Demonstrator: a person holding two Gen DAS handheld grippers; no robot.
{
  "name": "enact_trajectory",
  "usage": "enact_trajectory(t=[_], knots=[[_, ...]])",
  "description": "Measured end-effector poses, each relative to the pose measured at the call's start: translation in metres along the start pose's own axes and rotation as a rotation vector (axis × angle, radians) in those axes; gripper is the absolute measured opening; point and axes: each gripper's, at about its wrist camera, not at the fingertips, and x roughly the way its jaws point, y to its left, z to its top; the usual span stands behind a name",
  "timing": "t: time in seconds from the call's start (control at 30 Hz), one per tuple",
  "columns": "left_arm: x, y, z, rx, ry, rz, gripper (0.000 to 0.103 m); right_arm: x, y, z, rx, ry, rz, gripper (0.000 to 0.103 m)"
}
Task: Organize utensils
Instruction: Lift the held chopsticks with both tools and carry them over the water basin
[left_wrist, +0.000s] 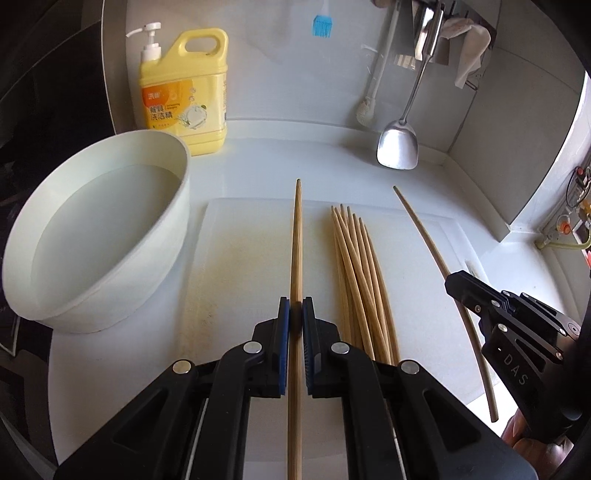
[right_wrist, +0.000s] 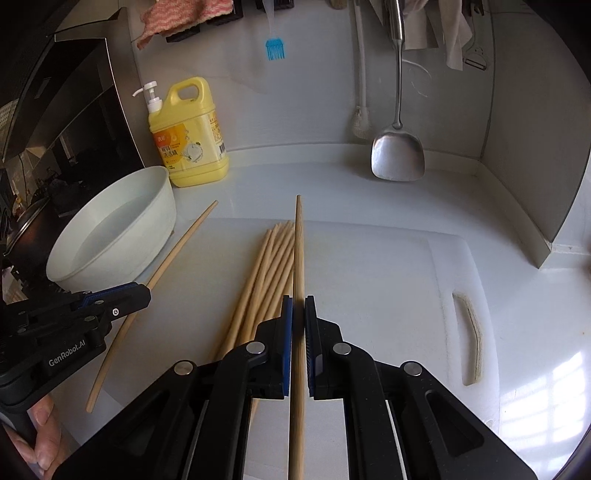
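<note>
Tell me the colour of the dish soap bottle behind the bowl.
Yellow, with a white pump; the dish soap bottle shows best in the left wrist view.

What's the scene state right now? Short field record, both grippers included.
left gripper: shut on a chopstick
right gripper: shut on a second chopstick
pile: loose chopsticks on the board, between the two held ones
board: white, on the counter
bowl: white, holds water, left of board
soap bottle: yellow, upright behind bowl
spatula: metal, hangs at back wall
</note>
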Motion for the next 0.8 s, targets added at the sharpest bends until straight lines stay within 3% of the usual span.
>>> enact_trajectory(t=[0.2,0.37,0.53,0.8], knots=[[-0.047,0.037,0.02,-0.091,-0.03,0.051,0.007,-0.018,0.043,0.042,-0.071,-0.031,0.099,0.006],[-0.069,0.088,0.036,-0.142,-0.057,0.114,0.007,-0.008,0.099,0.076,-0.114,-0.042,0.196,0.006],[-0.064,0.149,0.052,-0.155,-0.043,0.158,0.007,0.023,0.153,0.101,-0.098,-0.026,0.248,0.006],[-0.027,0.23,0.077,-0.135,0.006,0.152,0.007,0.095,0.226,0.124,-0.044,0.064,0.273,0.006]])
